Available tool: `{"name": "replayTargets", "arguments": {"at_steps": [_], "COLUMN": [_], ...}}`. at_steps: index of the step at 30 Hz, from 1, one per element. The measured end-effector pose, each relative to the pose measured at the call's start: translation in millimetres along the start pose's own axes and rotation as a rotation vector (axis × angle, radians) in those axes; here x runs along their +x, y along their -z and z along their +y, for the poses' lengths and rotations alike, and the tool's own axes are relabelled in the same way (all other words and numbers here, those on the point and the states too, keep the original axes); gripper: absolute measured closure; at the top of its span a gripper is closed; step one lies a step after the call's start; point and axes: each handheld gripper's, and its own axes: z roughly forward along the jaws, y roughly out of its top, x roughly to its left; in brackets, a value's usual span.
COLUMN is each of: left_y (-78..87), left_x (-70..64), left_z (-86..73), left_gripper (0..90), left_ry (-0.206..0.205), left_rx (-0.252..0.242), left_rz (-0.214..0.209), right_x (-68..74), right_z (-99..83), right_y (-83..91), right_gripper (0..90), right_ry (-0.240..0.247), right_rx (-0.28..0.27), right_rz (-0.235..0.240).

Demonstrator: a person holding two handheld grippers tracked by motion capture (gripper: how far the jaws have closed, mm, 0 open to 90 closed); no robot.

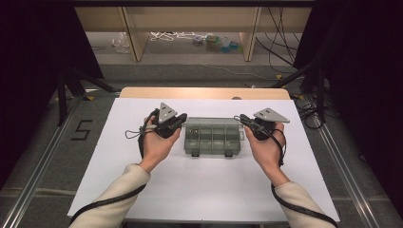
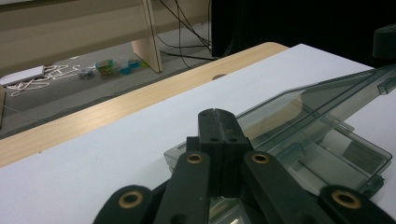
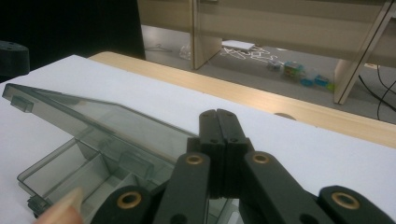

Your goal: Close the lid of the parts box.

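I've got both forearms in cream sleeves coming up from the bottom edge, angled inward. My left hand [image 1: 154, 145] grips the black two-jaw left gripper [image 1: 182, 119], jaws pressed together. My right hand [image 1: 265, 147] grips the black two-jaw right gripper [image 1: 242, 118], jaws closed too, tips pointing toward each other.

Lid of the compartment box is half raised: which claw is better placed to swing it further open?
Neither clearly. The left claw and right claw flank the grey compartment box symmetrically, both shut. The half-raised lid lies equally near each, so it's a toss-up.
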Motion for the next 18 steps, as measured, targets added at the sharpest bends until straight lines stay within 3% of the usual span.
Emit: {"name": "replayTargets", "arguments": {"at_steps": [18], "left_y": [0.1], "left_x": [-4.1], "left_z": [-3.8], "left_gripper": [90.0], "left_ry": [-0.012], "left_rx": [0.016], "left_rz": [-0.012], "right_x": [4.2], "right_z": [-1.8], "right_y": [-4.3], "right_gripper": [90.0], "right_ry": [0.005], "right_rx": [0.017], "right_rz": [0.012]}}
